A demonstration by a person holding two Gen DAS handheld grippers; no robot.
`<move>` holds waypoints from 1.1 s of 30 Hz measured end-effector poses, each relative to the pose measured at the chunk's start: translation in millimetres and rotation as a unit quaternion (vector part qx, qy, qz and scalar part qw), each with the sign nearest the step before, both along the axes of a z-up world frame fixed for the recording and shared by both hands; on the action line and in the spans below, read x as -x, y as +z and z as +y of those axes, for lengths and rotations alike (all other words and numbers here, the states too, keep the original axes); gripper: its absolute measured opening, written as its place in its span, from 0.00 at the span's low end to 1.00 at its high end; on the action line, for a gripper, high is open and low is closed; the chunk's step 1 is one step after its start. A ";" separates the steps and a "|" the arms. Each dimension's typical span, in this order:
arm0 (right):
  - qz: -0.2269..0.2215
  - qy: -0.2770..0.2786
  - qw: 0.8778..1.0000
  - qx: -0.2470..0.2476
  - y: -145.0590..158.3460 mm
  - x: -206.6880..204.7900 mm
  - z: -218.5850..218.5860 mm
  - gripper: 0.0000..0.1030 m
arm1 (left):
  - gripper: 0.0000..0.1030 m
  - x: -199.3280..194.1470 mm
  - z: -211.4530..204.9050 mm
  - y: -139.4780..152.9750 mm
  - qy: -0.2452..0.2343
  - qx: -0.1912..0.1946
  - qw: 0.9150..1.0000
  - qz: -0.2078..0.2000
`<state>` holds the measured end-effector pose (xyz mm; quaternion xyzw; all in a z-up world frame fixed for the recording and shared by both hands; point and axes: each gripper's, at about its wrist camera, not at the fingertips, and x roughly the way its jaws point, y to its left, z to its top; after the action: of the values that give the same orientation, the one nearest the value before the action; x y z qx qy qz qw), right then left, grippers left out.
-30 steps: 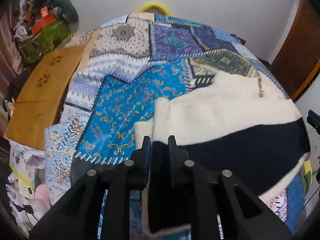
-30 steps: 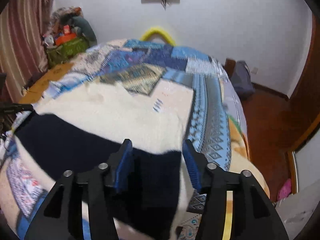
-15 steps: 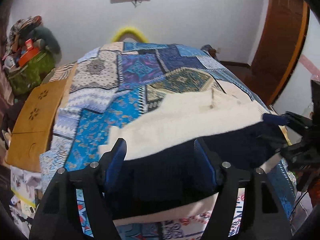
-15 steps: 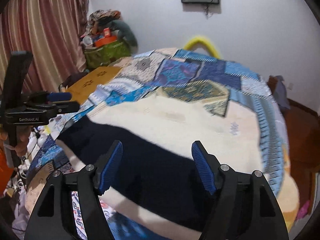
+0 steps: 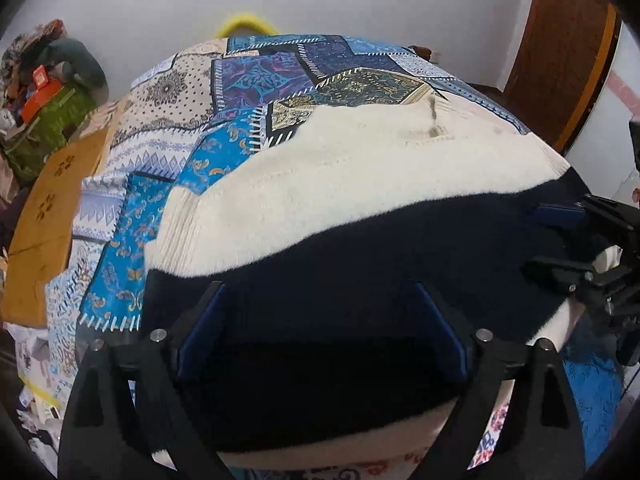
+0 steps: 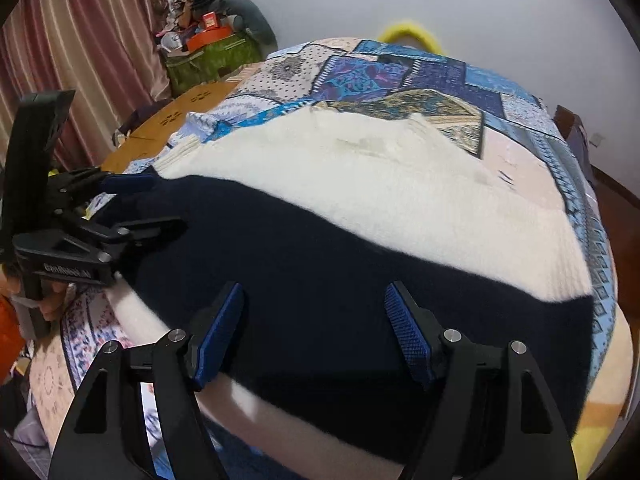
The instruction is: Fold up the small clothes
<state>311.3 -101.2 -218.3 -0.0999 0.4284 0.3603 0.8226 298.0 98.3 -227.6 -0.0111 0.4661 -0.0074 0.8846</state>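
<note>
- A cream and navy sweater (image 5: pixel 360 184) lies spread flat across the near half of a bed covered by a blue patchwork quilt (image 5: pixel 260 76).
- The sweater's cream part lies on the far side; its wide navy band (image 6: pixel 340 248) runs across the near side, and a strip of cream shows again at the near edge.
- The left gripper (image 5: pixel 320 332) hangs over the navy band with its 2 blue-padded fingers (image 5: pixel 200 328) spread wide apart; nothing is between them but the cloth lying below.
- The right gripper (image 6: pixel 314 332) is likewise wide open above the navy band, holding nothing.
- In the right wrist view, the left gripper shows at the left edge of the sweater, its tips just over the navy cloth; whether they touch it cannot be told.
- In the left wrist view, the right gripper (image 5: pixel 560 240) appears at the right edge of the sweater, near the end of the navy band.
- A small tag or loop (image 5: pixel 434 120) stands up on the cream part near its far edge.
- Left of the bed is a wooden board with flower cut-outs (image 5: pixel 44 208), and beyond it a green bag (image 6: pixel 212 56) piled with clutter.
- Striped curtains (image 6: pixel 80 52) hang at the far left, and a yellow curved object (image 6: pixel 408 34) peeks over the far end of the bed.
</note>
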 end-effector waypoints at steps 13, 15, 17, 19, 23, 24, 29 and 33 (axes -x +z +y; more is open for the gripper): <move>-0.004 -0.094 0.995 0.020 0.5 0.5 -78.4 0.68 | 0.92 27.3 46.8 -1.6 0.049 0.034 0.998 0.009; -0.001 -0.100 0.995 0.022 0.6 1.6 -89.4 0.68 | 0.92 30.5 49.8 -0.9 0.054 0.023 0.998 0.009; -0.001 -0.102 0.995 0.024 1.2 2.6 -98.8 0.68 | 0.92 34.0 53.3 -1.4 0.060 0.012 0.998 0.010; 0.000 -0.100 0.995 0.024 2.9 4.7 -103.2 0.68 | 0.92 37.7 59.4 -3.3 0.069 0.007 0.998 0.013; -0.007 -0.100 0.994 0.029 5.8 9.4 -104.2 0.69 | 0.92 48.9 78.1 -11.6 0.097 0.019 0.995 0.026; -0.008 -0.103 0.994 0.032 5.8 9.9 -104.0 0.69 | 0.92 51.5 81.3 -12.3 0.103 0.016 0.994 0.028; -0.006 -0.121 0.992 0.030 8.2 10.4 -106.7 0.71 | 0.92 67.8 95.3 -8.5 0.130 0.008 0.991 0.033; -0.008 -0.124 0.992 0.018 16.9 13.4 -106.9 0.71 | 0.92 81.5 100.8 6.5 0.153 0.014 0.988 0.025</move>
<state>297.8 -208.2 -201.4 -0.0639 0.4375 0.2466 0.8624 216.5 199.2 -221.1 -0.0947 0.4808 0.1216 0.8632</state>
